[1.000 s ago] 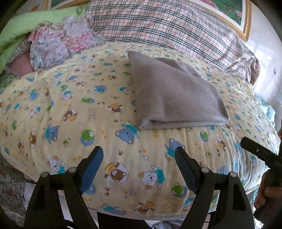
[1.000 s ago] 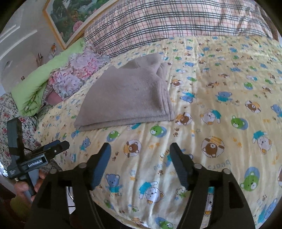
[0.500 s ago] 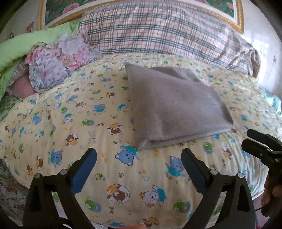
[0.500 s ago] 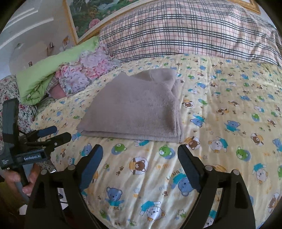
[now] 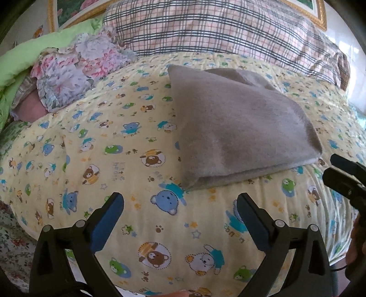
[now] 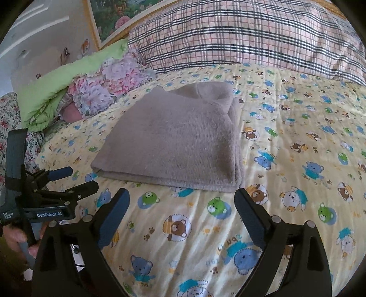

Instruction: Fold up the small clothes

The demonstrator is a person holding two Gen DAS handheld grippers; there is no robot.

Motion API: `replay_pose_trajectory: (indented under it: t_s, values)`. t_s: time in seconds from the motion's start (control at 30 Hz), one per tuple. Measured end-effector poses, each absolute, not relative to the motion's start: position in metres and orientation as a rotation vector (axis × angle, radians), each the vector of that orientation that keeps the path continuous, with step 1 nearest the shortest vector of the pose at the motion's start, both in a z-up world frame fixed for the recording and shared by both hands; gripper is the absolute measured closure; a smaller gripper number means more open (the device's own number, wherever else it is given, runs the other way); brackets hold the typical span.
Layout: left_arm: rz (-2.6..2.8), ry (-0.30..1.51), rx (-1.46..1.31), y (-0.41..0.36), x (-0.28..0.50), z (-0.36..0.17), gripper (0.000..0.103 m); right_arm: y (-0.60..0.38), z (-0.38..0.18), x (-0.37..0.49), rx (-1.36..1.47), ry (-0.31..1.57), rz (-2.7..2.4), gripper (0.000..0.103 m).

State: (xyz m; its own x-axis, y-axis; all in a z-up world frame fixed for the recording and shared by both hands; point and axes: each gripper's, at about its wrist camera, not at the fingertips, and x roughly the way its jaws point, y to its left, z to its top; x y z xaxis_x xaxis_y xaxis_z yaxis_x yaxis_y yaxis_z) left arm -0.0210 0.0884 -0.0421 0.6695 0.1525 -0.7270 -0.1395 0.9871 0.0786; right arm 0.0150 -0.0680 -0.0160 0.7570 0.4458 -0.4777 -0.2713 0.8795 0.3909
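Observation:
A grey knitted garment [image 5: 238, 128] lies folded flat in a rough rectangle on a yellow bear-print bedspread [image 5: 114, 146]; it also shows in the right wrist view [image 6: 173, 141]. My left gripper [image 5: 180, 205] is open and empty, above the spread just short of the garment's near left corner. My right gripper [image 6: 181, 203] is open and empty, just short of the garment's near edge. The left gripper shows at the left edge of the right wrist view [image 6: 68, 180], the right gripper at the right edge of the left wrist view [image 5: 345, 176].
A plaid pillow [image 6: 251, 38] lies along the head of the bed. A floral ruffled cloth [image 6: 103, 89] and a green quilt [image 6: 59, 86] are bunched at the far left. A gold-framed painting [image 6: 109, 13] hangs behind. The bed's near edge drops away below the grippers.
Both grippers have moved forward toward the folded garment and opened a little wider. The garment has not moved.

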Motion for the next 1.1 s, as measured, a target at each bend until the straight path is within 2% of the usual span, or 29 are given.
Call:
replay_pose_trajectory:
  t_s: [0.57, 1.1]
  values:
    - [0.158, 0.803, -0.001, 0.097, 0.004, -0.016, 0.003, -0.074, 0.008, 0.048, 0.318, 0.577, 0.426, 0.008]
    - [0.144, 0.815, -0.016, 0.094, 0.027, -0.014, 0.002, -0.081, 0.007, 0.071, 0.325, 0.622, 0.426, 0.008]
